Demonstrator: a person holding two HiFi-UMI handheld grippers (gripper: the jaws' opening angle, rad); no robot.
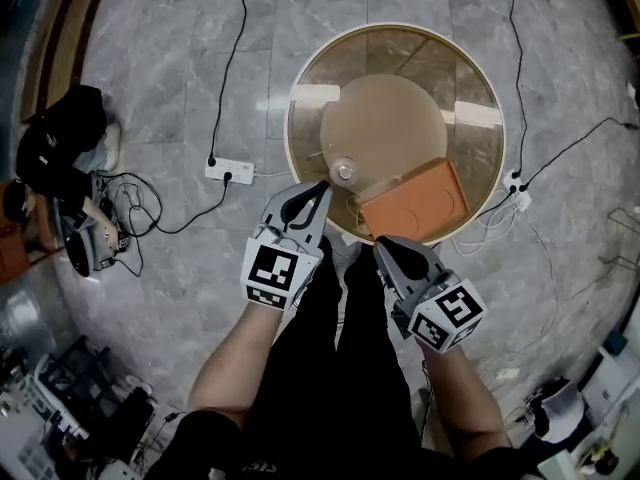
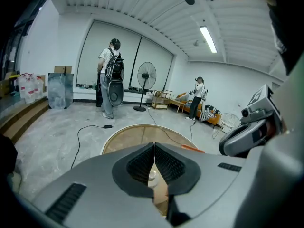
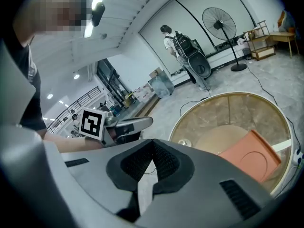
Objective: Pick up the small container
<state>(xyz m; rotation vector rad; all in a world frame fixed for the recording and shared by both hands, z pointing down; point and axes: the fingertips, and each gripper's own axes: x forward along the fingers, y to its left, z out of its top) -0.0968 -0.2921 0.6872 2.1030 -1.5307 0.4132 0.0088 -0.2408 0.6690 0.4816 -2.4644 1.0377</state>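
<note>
1. The small container (image 1: pixel 345 171) stands upright on the round desk (image 1: pixel 470 78), on the side nearest the person. It is round and pale. What it holds cannot be told.
2. An orange tray (image 1: pixel 415 200) lies flat on the desk to the container's right, near it but apart. Its near edge reaches the desk's rim, and a faint round outline marks its face.
3. The left gripper (image 1: pixel 325 185) points at the container, its tips just short of it. Its jaws are pressed together with nothing between them. In the left gripper view the container (image 2: pixel 152 176) shows beyond the jaws, through the narrow gap below the meeting pads.
4. The right gripper (image 1: pixel 381 242) hangs over the desk's near rim, beside the tray's near corner. Its jaws are likewise pressed together on nothing. The right gripper view shows the container (image 3: pixel 184 143) farther along the desk, with the tray (image 3: pixel 249 156) to the right.
5. The desk top is see-through and tan-tinted, so a round base and the grey floor (image 1: pixel 180 58) tiles show through it.
6. On the floor, a power strip (image 1: pixel 228 171) lies left of the desk with a black cable running up from it. A second strip (image 1: pixel 515 183) sits by the desk's right rim. A black bag (image 1: pixel 60 133) lies at the far left.
7. Farther off in the left gripper view, a person with a backpack (image 2: pixel 110 75) stands beside a fan (image 2: pixel 146 76).
</note>
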